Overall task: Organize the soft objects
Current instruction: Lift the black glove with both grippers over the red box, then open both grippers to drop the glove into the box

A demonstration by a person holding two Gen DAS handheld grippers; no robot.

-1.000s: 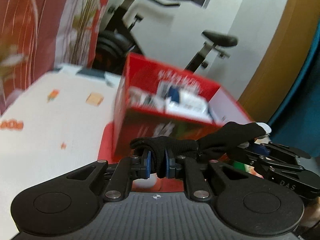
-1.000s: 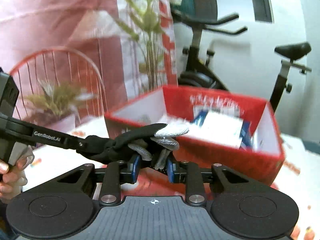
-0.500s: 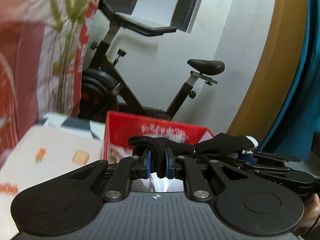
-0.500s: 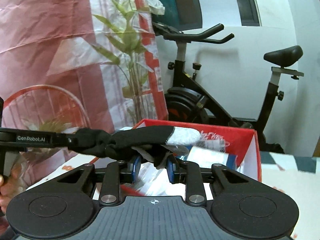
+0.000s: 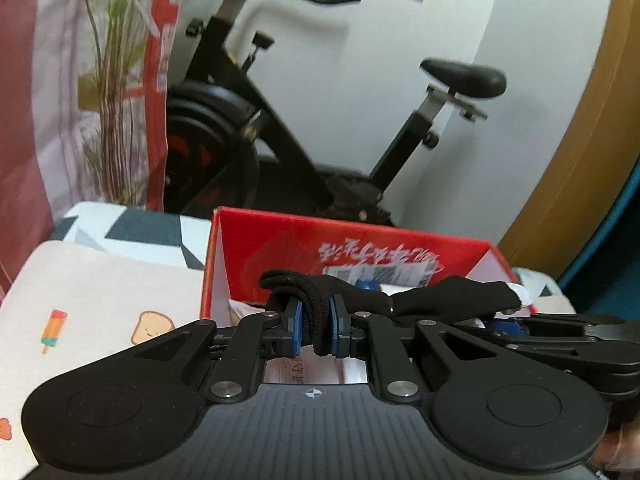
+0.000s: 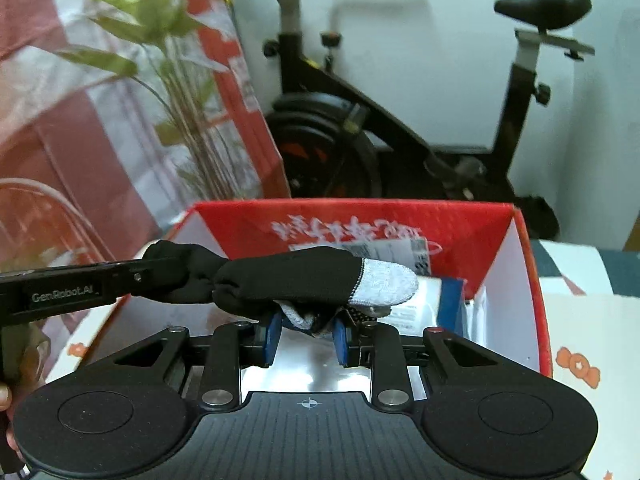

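On the far left of my left wrist view I see a potted plant in front of a red and white curtain, and below it the tabletop with a cloth printed with small cartoon pictures. In the middle, my left hand-held gripper is closed tight on the cuff end of a black sock, which is folded over between the blue pads. The sock stretches to the right, above an open red box, and its other end reaches my right hand-held gripper at the right edge. In the right wrist view, the left hand-held gripper comes in from the left side and holds the black end of the sock. The grey toe of the sock points to the right, over the inside of the red box. My right hand-held gripper is only partly closed, and it pinches a bunch of the grey and black fabric under the toe. Behind the box stands a black exercise bike against a white wall.
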